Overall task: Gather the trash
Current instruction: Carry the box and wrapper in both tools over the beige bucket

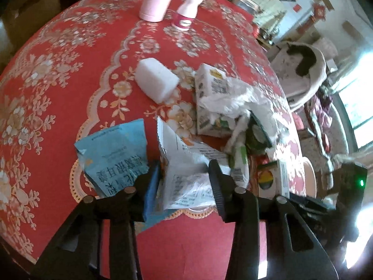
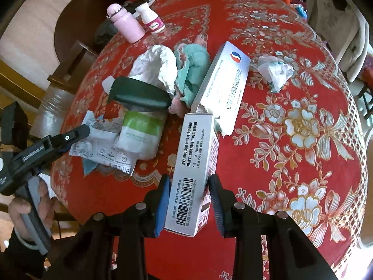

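Note:
In the left wrist view my left gripper (image 1: 185,175) is shut on a white torn printed wrapper (image 1: 186,175), low over the red floral tablecloth (image 1: 70,70). A blue torn packet (image 1: 114,156) lies just left of it. A white foam block (image 1: 156,79) and a milk carton (image 1: 209,98) under a crumpled white plastic bag (image 1: 235,98) lie beyond. In the right wrist view my right gripper (image 2: 188,193) is shut on a white barcode box (image 2: 193,170), held above the table. The left gripper (image 2: 77,133) shows at the left edge on the same wrapper (image 2: 102,149).
A pink flask (image 1: 158,0) and a small white-pink bottle (image 1: 186,11) stand at the far side. A long white medicine box (image 2: 223,81), teal cloth (image 2: 191,74), dark pouch (image 2: 139,95), green-white pack (image 2: 142,133) and crumpled wrapper (image 2: 275,70) lie on the table. Chairs stand at the right.

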### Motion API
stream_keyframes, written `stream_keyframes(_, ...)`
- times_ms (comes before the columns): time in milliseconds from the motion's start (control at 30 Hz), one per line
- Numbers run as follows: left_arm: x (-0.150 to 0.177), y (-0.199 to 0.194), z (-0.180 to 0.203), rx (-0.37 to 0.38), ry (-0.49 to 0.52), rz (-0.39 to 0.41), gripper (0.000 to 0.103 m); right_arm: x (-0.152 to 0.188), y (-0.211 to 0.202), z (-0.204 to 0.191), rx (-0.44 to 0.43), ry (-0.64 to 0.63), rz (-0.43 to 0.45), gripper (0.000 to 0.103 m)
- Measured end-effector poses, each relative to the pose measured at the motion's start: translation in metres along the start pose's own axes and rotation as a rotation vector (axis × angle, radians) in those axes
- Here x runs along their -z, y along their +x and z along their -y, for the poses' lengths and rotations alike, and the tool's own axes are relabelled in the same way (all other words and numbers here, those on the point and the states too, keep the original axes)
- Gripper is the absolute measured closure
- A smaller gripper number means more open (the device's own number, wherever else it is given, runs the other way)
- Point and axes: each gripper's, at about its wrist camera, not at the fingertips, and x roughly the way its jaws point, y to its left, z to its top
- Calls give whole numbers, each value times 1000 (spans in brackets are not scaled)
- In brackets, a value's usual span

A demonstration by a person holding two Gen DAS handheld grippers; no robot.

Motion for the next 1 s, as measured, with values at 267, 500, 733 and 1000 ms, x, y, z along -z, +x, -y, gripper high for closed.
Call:
stream_keyframes(267,9,-25,22,-33,105,-2,82,-4,4,3,-11,25,4,70)
stream_keyframes(500,7,-81,46,-6,185,49,82,0,-18,10,-92,21,9,71)
stream_keyframes(733,5,-88,113,94,285,71,82,14,-58,41,-100,74,70,71)
stream_keyframes(1000,23,-23,232,250,436,-13,82,42,-115,137,45,260,174,71)
